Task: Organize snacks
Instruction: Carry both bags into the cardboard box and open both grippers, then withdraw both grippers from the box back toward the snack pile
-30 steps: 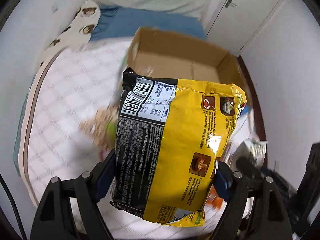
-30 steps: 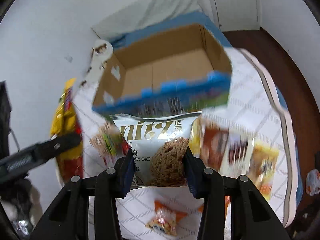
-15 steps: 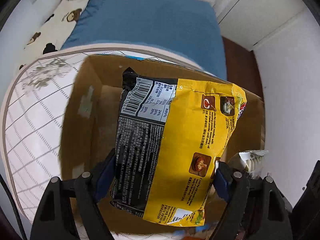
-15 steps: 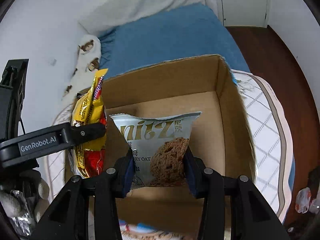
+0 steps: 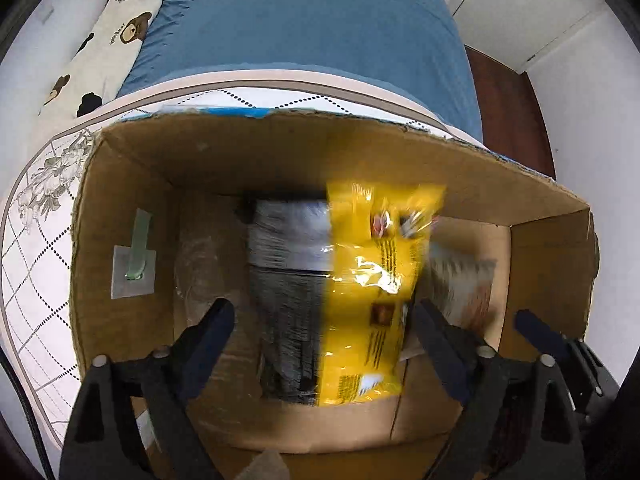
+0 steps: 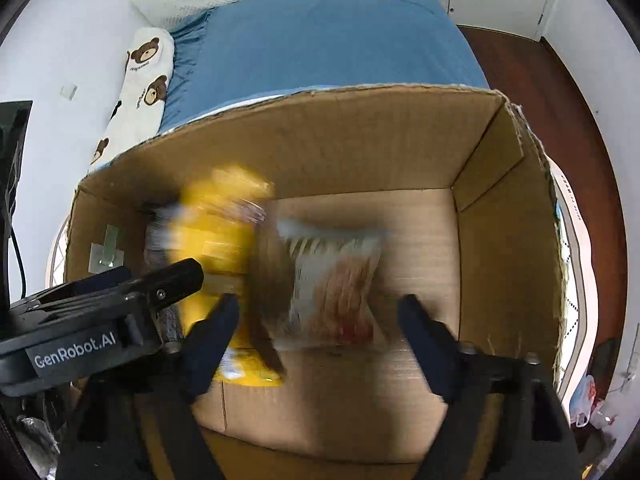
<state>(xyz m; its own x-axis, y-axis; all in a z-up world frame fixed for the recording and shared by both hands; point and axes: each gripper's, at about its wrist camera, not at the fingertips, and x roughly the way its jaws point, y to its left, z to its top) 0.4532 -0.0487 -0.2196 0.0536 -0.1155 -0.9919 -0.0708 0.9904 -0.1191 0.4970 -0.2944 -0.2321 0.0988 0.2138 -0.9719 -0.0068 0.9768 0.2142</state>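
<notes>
Now both your tongs have just sprung apart: left gripper (image 5: 320, 328) frees the yellow packet (image 5: 372, 288), right gripper (image 6: 320, 320) the cookie bag (image 6: 332, 280), blurred inside the cardboard box (image 6: 504, 240).

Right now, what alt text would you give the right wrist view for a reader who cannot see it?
The open right gripper points down into a cardboard box on a bed; its jaws have just been opening, and a blurred silver cookie packet lies below, free of the pads. To its left are a yellow noodle packet and the left gripper.

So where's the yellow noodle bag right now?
The yellow bag is inside the cardboard box, towards its left half in the right wrist view, with the silver cookie packet just to its right.
</notes>
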